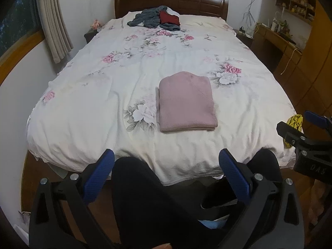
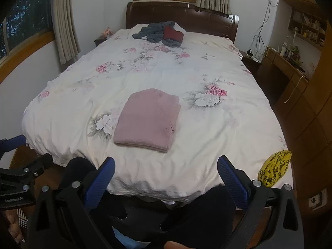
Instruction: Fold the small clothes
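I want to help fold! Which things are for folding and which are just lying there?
For the folding:
pink garment, already folded
grey clothes
dark red garment

Just lying about:
yellow patterned cloth
desk clutter
curtains

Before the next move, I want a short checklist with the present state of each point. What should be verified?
1. Left gripper open and holding nothing: ok.
2. Right gripper open and holding nothing: ok.
3. Pink garment folded flat on the bed: ok.
4. Both grippers clear of the pink garment: ok.
5. More clothes to fold: grey and red pile near the headboard, unfolded: not ok.
6. Yellow patterned item at the bed's corner is clothing: cannot tell.
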